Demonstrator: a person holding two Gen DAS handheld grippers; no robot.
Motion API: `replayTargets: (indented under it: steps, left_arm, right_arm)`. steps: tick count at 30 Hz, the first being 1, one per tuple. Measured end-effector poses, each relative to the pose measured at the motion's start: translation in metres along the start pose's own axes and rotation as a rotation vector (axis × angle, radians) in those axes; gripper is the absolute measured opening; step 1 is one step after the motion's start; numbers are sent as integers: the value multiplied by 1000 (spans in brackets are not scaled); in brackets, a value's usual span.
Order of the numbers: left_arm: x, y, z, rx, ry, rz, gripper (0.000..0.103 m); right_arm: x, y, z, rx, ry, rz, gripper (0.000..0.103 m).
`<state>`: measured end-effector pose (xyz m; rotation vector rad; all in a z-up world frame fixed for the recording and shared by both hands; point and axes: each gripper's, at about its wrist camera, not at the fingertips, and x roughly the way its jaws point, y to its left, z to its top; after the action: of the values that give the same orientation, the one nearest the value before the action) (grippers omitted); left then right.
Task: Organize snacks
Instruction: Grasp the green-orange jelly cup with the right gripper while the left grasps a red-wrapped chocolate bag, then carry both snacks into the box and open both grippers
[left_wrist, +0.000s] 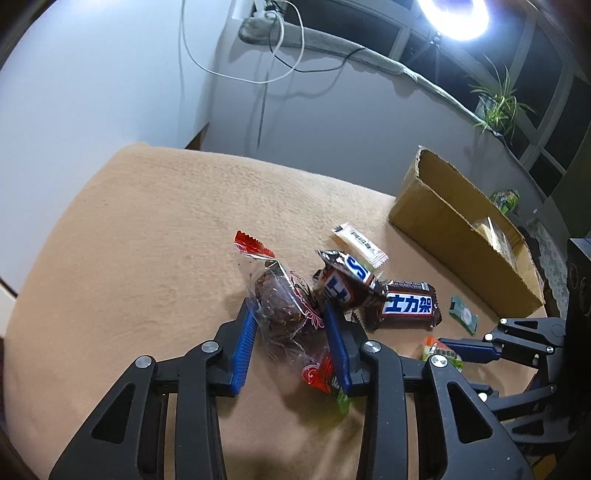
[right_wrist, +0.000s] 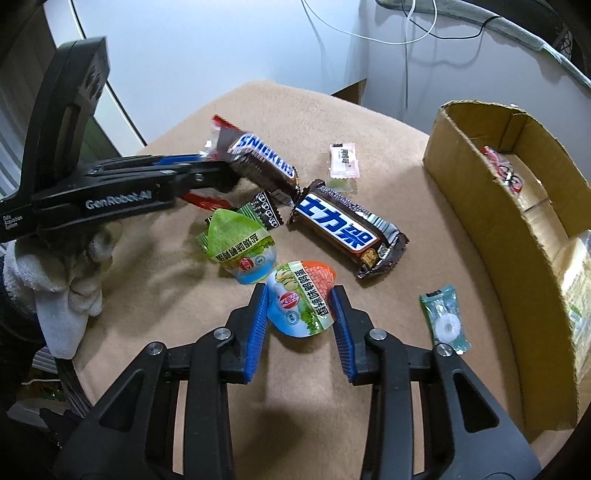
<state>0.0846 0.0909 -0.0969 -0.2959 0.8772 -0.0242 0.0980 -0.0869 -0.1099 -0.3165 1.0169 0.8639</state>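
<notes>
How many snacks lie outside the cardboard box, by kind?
Brown Snickers chocolate bars: 2
Dome-shaped foil-lidded packets: 2
Clear-wrapped dark cake, red ends: 1
Pink-white flat sachet: 1
Teal ring-mint wrapper: 1
Small green-and-black packet: 1
Total: 8

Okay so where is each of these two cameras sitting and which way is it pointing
Left wrist: on the left hand-held gripper, angled down at the beige blanket; its blue fingers flank a clear-wrapped brown cake.
Right wrist: on the right hand-held gripper, angled down; its fingers flank an orange-topped jelly cup; a white-gloved hand shows.
Shared: each sees the other gripper, the Snickers bar with Chinese lettering and the cardboard box.
</notes>
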Motion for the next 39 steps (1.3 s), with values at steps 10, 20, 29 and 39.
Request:
replayTargets:
  steps: [10, 20, 29, 39]
  left_arm:
    - [-41, 1, 8, -14, -86, -16, 35]
    - [-55, -42, 32, 46, -154, -88, 35]
    - [-50, -83, 58, 108, -171, -142, 35]
    - [-20, -126, 80, 156, -141, -182, 35]
  right_arm:
    - [-45, -17, -2, 28, -78, -20, 35]
    - [-99, -59, 13, 80, -170, -80, 35]
    - [-124, -104, 27, 131, -199, -141, 35]
    - [-120, -157, 44, 205, -196, -170, 35]
